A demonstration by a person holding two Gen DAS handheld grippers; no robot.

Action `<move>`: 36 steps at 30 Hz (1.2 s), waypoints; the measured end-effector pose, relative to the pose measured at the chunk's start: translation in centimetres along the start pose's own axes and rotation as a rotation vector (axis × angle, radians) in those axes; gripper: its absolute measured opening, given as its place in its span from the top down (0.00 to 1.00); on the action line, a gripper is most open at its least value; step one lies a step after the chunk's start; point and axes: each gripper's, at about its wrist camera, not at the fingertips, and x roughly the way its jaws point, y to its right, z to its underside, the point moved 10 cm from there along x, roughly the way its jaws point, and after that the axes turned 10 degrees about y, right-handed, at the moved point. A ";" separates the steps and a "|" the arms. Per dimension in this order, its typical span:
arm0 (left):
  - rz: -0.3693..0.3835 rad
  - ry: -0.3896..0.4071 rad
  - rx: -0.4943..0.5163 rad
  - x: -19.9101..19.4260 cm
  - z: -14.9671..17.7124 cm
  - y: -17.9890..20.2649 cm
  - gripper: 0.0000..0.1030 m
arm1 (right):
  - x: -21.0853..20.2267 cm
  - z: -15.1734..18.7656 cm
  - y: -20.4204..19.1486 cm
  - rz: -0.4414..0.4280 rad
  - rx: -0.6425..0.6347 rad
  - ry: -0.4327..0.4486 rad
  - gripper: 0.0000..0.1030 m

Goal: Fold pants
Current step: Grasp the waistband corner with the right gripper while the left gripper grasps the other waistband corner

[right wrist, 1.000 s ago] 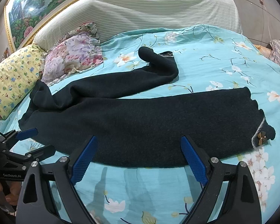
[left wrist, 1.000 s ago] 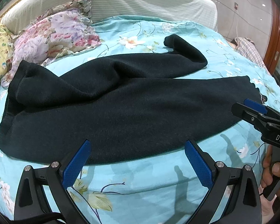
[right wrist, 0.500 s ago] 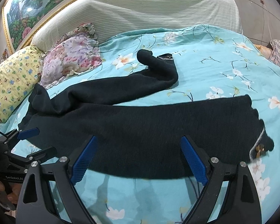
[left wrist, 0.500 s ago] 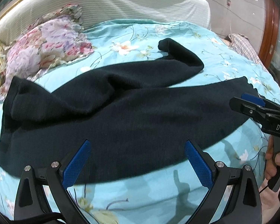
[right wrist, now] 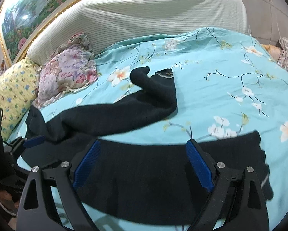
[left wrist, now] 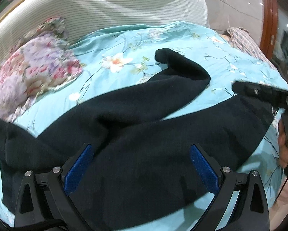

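Black pants [left wrist: 144,140] lie spread across the turquoise floral bed sheet [left wrist: 124,44], waist at the left, legs to the right. The far leg [right wrist: 159,96] curls back on itself; the near leg [right wrist: 153,165] lies flat under my right gripper. My left gripper [left wrist: 141,165] is open and empty, over the middle of the pants. My right gripper [right wrist: 143,163] is open and empty, over the near leg. The right gripper shows at the right of the left wrist view [left wrist: 263,94]; the left gripper shows at the left of the right wrist view [right wrist: 26,144].
A floral pillow [right wrist: 67,73] and a yellow pillow [right wrist: 11,88] lie at the head of the bed. A striped headboard [right wrist: 144,17] stands behind. A plaid cloth [left wrist: 244,40] lies at the far right edge.
Both grippers have moved forward over the pants; the near edge now lies beneath the fingers. Both stay open.
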 end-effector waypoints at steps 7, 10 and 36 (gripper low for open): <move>0.109 -0.036 0.058 3.1 -2.3 2.0 0.02 | 4.1 -3.4 2.5 -0.056 0.143 -0.066 0.12; 0.147 -0.051 0.078 4.8 -3.4 2.9 0.02 | 5.9 -5.0 3.6 -0.054 0.181 -0.091 0.12; 0.286 -0.225 0.198 13.4 -3.0 6.4 0.03 | 13.3 -7.9 6.7 -0.073 0.379 -0.193 0.94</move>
